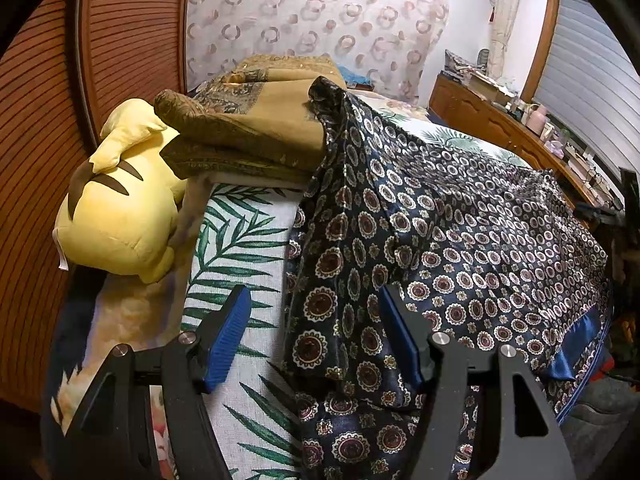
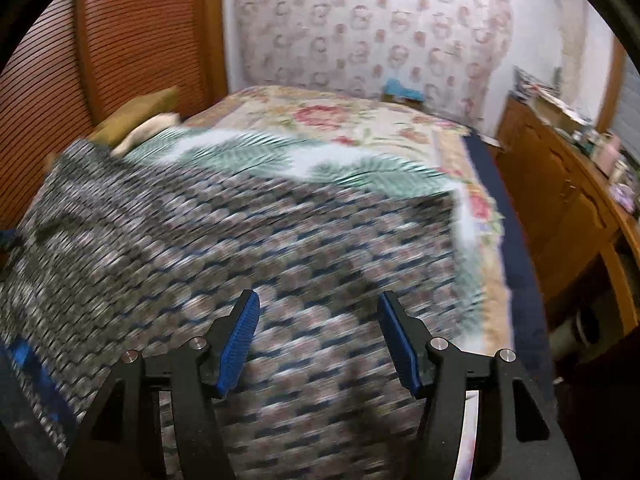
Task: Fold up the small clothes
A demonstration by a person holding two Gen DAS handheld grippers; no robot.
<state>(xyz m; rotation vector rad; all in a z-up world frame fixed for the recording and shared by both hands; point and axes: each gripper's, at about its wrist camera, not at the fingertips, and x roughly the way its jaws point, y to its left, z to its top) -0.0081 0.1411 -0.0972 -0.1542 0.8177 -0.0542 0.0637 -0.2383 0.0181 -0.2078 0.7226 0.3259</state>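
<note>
Nearest, your left tongs (image 1: 314, 332) stand released, blue pads apart over the near hem of one navy medallion-print garment (image 1: 460, 240); your right tongs (image 2: 318, 340) are likewise spread, holding nothing, above the same cloth, blurred in that view. Beyond, the garment lies spread across the bed (image 2: 360, 120), on one palm-leaf sheet (image 1: 236, 240) whose bare strip runs along the garment's left edge. Farther, one yellow plush toy (image 1: 120, 216) and one folded tan blanket (image 1: 256, 128) crowd the headboard end; one wooden dresser (image 2: 560, 200) flanks the right side.

One patterned garment (image 1: 460, 232), one yellow plush toy (image 1: 120, 216), one folded tan blanket (image 1: 260, 128), two hand-held grippers.
</note>
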